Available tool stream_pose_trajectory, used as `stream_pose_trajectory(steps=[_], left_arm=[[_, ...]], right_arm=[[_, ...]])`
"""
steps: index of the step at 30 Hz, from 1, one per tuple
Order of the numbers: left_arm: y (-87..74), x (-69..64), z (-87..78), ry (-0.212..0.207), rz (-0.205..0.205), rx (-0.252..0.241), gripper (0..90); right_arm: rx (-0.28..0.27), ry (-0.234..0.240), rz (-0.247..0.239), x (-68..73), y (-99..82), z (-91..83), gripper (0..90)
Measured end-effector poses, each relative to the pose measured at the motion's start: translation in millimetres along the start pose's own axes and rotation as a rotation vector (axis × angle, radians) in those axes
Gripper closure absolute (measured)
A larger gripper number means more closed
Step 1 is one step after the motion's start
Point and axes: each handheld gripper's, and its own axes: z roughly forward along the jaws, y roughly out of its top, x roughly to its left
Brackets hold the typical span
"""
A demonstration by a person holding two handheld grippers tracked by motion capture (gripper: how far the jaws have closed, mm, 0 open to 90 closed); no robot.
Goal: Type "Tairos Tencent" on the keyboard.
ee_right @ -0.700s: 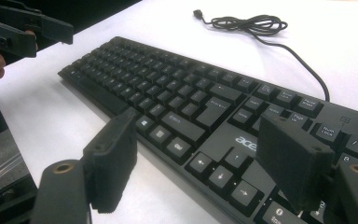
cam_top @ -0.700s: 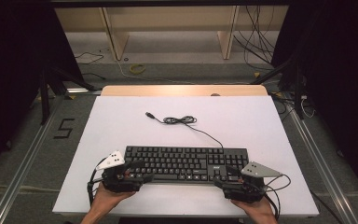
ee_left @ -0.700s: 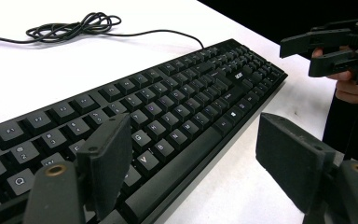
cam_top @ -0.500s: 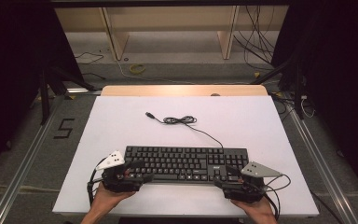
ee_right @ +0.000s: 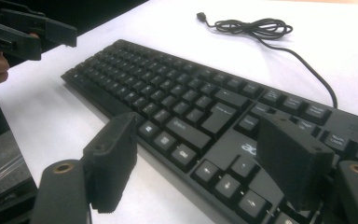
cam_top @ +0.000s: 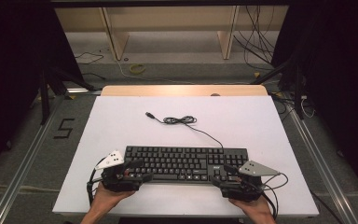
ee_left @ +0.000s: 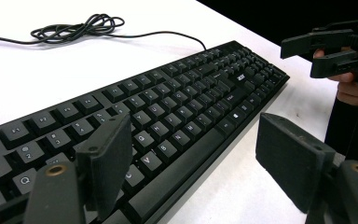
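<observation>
**Both Grippers Wait at the Keyboard Ends**

Nothing has moved since the earlier pictures; my hands sit just as they did. I see the black keyboard [cam_top: 185, 163] lying flat near my edge of the white table [cam_top: 121, 121]. My left gripper [cam_top: 135, 170] is at the keyboard's left end, and my right gripper [cam_top: 223, 176] is at its right end. Both have their jaws wide apart, with the keyboard's front edge between them, and I hold nothing. I think I set one at each end so I can lift it evenly. Its cable [cam_top: 179, 120] lies in a loose bunch behind the keyboard. Past the table are a grey floor, wooden shelves and more wires.
</observation>
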Motion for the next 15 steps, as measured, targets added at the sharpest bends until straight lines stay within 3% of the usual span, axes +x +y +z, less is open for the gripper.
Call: stream_pose_trajectory(steps=[15], left_arm=[[1.3,5.8,-6.8,0.044,-0.042,-0.025,27.1]], right_arm=[[0.015,0.045,-0.016,11.2,23.0,27.4,30.8]])
